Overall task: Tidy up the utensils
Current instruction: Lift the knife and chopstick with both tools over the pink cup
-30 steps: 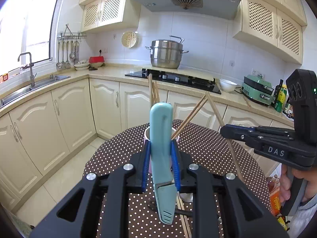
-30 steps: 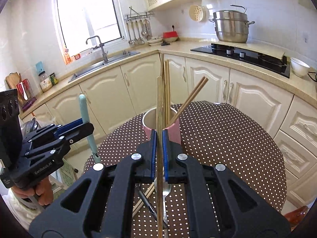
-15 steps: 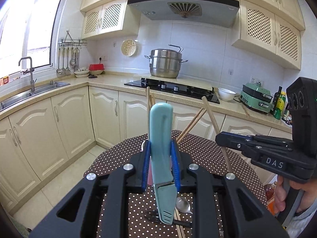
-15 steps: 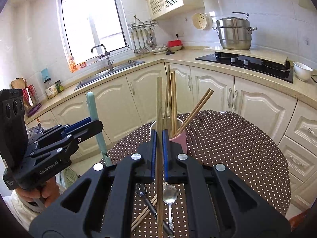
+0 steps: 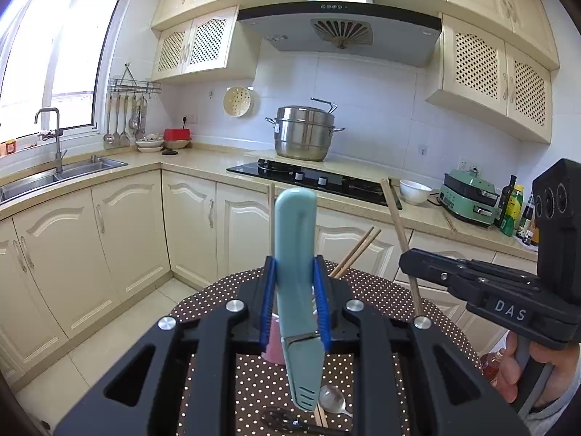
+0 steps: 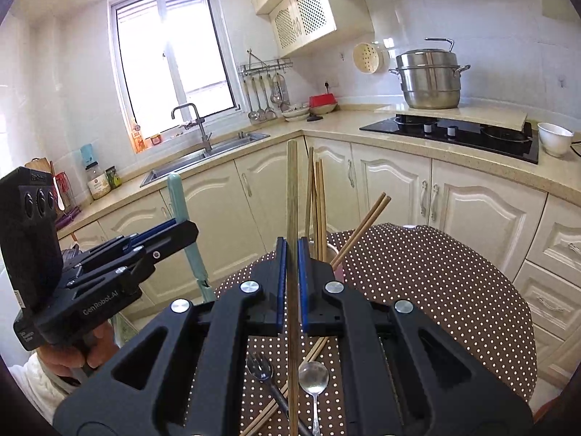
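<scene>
Right now your left gripper [image 5: 295, 303] clamps a teal-handled utensil [image 5: 296, 254] upright; your right gripper [image 6: 289, 285] pinches a single wooden chopstick [image 6: 292, 196] vertically; the pink cup [image 5: 273, 343] of chopsticks stands at twelve o'clock on the dotted tablecloth [image 6: 435, 276]; a spoon [image 6: 313, 379] lies at six.

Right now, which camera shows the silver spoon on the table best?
Right wrist: the spoon lies in full view, bowl and handle, between the fingers. Left wrist shows only its bowl, beside the teal tool.

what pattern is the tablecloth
Brown with small white polka dots; the tablecloth shows best in the right wrist view.
</scene>
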The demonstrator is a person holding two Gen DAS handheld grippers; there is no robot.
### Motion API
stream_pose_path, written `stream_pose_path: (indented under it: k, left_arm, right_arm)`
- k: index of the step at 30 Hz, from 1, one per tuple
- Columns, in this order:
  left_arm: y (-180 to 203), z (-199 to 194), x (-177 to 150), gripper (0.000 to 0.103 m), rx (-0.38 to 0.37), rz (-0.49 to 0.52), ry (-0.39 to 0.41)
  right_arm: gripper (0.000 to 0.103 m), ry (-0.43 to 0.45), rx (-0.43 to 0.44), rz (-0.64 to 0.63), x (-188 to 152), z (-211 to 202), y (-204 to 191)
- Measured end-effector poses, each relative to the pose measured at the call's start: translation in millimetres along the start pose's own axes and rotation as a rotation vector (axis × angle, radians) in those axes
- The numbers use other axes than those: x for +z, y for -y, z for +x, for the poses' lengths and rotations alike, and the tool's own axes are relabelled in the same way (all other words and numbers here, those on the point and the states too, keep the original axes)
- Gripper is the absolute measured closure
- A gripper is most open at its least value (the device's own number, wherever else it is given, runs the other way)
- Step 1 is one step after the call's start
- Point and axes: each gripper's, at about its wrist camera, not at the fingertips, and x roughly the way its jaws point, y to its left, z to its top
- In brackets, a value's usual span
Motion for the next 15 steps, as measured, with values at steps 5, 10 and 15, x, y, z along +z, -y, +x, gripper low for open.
stream_pose_path:
  k: [5, 10, 15]
  left_arm:
    - [-1, 7, 10, 0.083, -0.012, -0.012, 0.025]
    - [-8, 14, 25, 0.083, -0.024, -0.046, 0.092]
    - [-12, 22, 34, 0.083, -0.04, -0.082, 0.161]
  right_arm:
    - [0.097, 0.039, 0.003, -0.003, 12, 2, -1]
    - [0.097, 0.099, 0.01, -0.003, 26, 3, -2]
    - [0.097, 0.169, 0.012, 0.001, 39, 4, 0]
